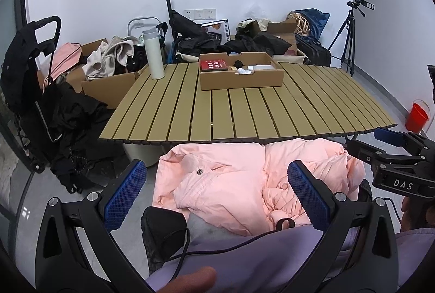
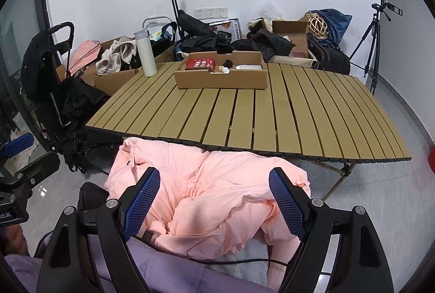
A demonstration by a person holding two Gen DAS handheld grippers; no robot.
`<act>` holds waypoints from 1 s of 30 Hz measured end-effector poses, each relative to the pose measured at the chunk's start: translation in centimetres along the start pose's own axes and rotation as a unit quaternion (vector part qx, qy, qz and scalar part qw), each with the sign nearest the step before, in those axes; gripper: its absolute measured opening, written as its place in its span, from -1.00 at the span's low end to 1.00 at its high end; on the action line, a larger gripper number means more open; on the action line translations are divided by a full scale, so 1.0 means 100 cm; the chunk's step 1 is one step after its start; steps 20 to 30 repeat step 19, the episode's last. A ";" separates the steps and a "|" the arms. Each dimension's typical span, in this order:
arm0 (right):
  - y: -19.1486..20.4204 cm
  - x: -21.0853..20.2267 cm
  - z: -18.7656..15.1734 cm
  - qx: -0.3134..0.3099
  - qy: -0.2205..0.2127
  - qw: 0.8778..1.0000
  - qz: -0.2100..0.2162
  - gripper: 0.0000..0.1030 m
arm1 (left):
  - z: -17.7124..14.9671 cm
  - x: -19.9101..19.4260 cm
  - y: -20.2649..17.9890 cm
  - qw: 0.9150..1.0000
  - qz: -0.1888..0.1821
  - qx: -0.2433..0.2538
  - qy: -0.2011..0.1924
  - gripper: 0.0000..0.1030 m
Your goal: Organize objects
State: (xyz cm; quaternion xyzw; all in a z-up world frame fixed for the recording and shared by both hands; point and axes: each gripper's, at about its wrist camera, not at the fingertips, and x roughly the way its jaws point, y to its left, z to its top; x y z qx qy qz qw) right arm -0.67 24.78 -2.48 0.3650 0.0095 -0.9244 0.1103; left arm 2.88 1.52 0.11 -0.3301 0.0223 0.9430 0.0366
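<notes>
A shallow cardboard tray (image 1: 240, 82) (image 2: 221, 82) stands at the far middle of the slatted table (image 1: 244, 113) (image 2: 258, 113). It holds a red box (image 1: 214, 65) (image 2: 200, 63), a small black thing and white items. A white bottle (image 1: 153, 55) (image 2: 145, 53) stands upright at the table's far left. A pink padded jacket (image 1: 231, 181) (image 2: 212, 197) lies crumpled on the person's lap, in front of the table. My left gripper (image 1: 217, 196) is open above the jacket, empty. My right gripper (image 2: 214, 204) is open above it too, empty; it also shows in the left wrist view (image 1: 388, 136).
Cardboard boxes of clothes (image 1: 108, 61), black bags (image 1: 195, 34), a folded cart (image 1: 35, 91) and a tripod (image 1: 348, 34) stand behind and left of the table. A red bucket (image 1: 417, 116) is on the floor at the right. A black cable (image 1: 217, 252) crosses the lap.
</notes>
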 end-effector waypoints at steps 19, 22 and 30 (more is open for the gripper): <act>-0.003 0.005 -0.002 0.008 0.020 1.000 -0.002 0.66 | -0.005 0.011 0.005 0.999 0.003 -0.009 0.031 1.00; -0.003 0.005 -0.002 0.008 0.020 1.000 -0.002 0.66 | -0.005 0.011 0.005 0.999 0.003 -0.009 0.031 1.00; -0.003 0.005 -0.002 0.008 0.020 1.000 -0.002 0.66 | -0.005 0.011 0.005 0.999 0.003 -0.009 0.031 1.00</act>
